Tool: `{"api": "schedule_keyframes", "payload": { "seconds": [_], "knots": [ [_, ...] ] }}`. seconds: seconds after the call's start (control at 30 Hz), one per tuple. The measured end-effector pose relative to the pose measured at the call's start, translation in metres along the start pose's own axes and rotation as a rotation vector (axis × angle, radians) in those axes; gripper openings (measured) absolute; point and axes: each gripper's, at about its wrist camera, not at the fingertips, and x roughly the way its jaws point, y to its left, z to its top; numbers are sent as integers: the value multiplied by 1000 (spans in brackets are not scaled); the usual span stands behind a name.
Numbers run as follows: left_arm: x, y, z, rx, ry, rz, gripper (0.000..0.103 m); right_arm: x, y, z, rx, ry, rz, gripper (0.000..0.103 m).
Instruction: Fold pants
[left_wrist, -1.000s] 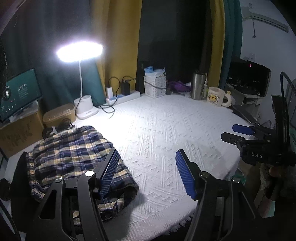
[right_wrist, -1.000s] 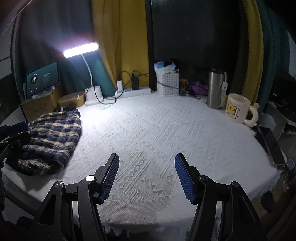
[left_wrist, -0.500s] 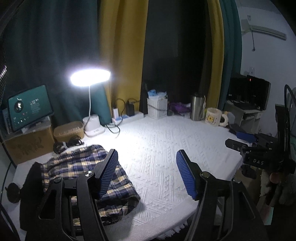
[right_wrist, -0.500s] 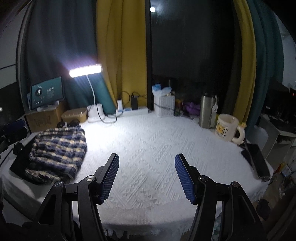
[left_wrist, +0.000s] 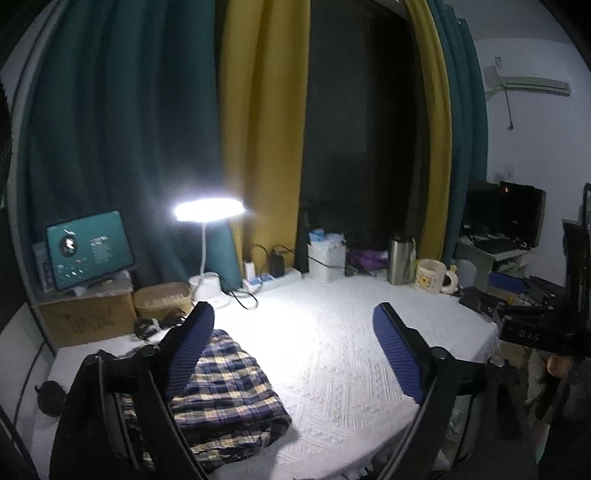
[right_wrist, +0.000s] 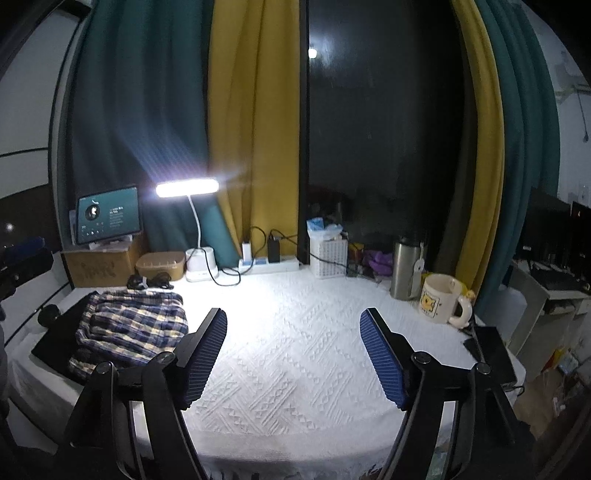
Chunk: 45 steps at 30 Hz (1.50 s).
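Both the left gripper (left_wrist: 291, 354) and right gripper (right_wrist: 293, 354) had just been opening, nothing between their jaws, and the plaid pants (right_wrist: 129, 326) sat bunched just in front of the desk lamp (right_wrist: 195, 236), soft, floppy and light, so I'd pinch the waistband edge.

Desk lamp (right_wrist: 186, 188) glows before teal and yellow curtains (right_wrist: 255, 122).
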Motion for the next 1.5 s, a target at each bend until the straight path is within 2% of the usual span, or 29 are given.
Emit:
{"api": "schedule_keyframes", "payload": {
  "seconds": [0.1,0.17,0.23,0.33,0.73,0.93,1.5],
  "knots": [
    [-11,1,6,-18,-35,22,95,-11,3,5,-1,-23,4,77],
    [-19,4,10,-35,-53,28,96,-19,4,9,-3,-41,8,82],
    [-25,6,13,-47,-60,37,98,-29,5,13,-1,-66,14,95],
    [-31,8,16,-53,-65,55,99,-41,6,19,11,-93,12,98],
    [-50,18,19,-72,-144,110,102,-65,4,35,36,-145,-30,103],
    [-45,24,14,-78,-136,134,102,-59,6,33,28,-124,-31,103],
    [-44,25,12,-80,-116,128,102,-54,9,28,29,-109,-34,103]
  ]
}}
